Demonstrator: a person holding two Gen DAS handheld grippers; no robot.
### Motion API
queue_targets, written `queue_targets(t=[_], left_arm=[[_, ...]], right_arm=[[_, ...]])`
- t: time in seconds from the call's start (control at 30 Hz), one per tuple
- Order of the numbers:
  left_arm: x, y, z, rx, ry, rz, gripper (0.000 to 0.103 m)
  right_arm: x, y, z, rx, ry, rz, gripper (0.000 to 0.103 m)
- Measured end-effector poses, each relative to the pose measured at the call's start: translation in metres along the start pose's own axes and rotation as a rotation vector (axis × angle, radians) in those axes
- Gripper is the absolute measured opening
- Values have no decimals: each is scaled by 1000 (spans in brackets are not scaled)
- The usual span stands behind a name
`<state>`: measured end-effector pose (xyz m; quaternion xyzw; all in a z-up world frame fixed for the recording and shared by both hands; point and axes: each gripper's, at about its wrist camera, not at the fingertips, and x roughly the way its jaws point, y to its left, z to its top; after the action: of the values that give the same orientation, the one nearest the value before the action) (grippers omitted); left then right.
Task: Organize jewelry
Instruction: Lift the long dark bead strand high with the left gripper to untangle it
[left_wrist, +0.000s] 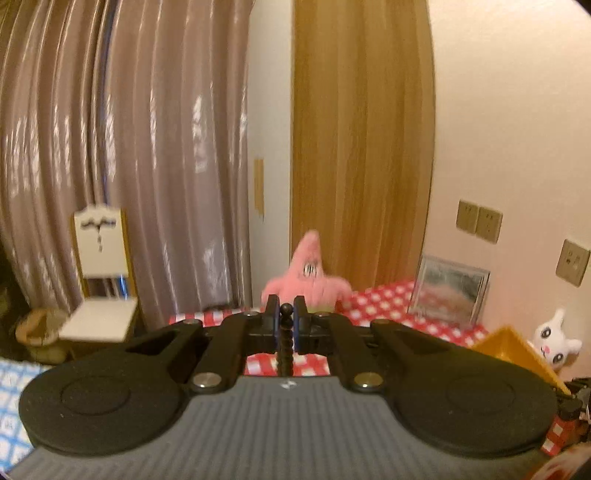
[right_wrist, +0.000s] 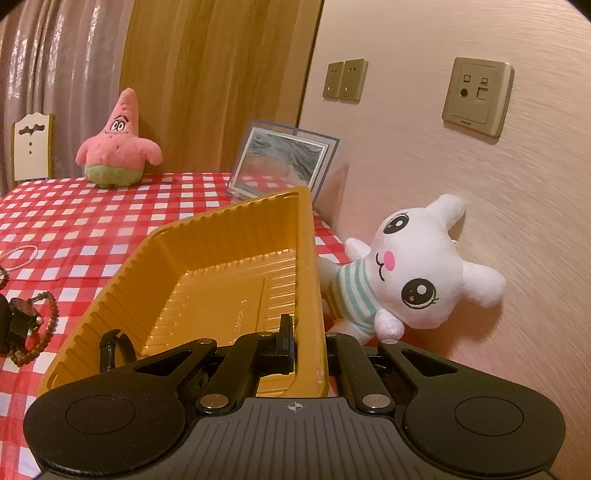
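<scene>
Black beads (left_wrist: 286, 332) stand pinched between the fingers of the left hand-held gripper (left_wrist: 286, 314), raised above the checked counter (left_wrist: 388, 306). Right hand-held gripper (right_wrist: 306, 343) clamps the right wall of the yellow tray (right_wrist: 221, 258), tilting it. One dark bracelet (right_wrist: 114, 347) lies inside the tray; a brown bead strand (right_wrist: 44, 325) rests on the counter to its left.

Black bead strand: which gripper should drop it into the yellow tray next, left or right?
Left. The left gripper is already shut on the black bead strand, lifted above the table. The right gripper is busy, clamped on the yellow tray's rim and tilting it up.
</scene>
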<state>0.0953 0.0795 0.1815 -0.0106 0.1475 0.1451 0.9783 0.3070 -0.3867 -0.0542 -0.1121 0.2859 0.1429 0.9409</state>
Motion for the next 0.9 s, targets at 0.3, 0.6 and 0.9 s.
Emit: queue_targets(t=[0.3, 0.6, 0.9], left_arm=[[21, -8, 3, -1, 42, -46, 6], [37, -15, -31, -15, 95, -33, 6], [44, -6, -63, -92, 218, -10, 6]], right_arm=[[0, 1, -2, 5, -6, 3, 3], [0, 1, -3, 0, -7, 5, 4], [0, 2, -1, -9, -5, 10, 4]])
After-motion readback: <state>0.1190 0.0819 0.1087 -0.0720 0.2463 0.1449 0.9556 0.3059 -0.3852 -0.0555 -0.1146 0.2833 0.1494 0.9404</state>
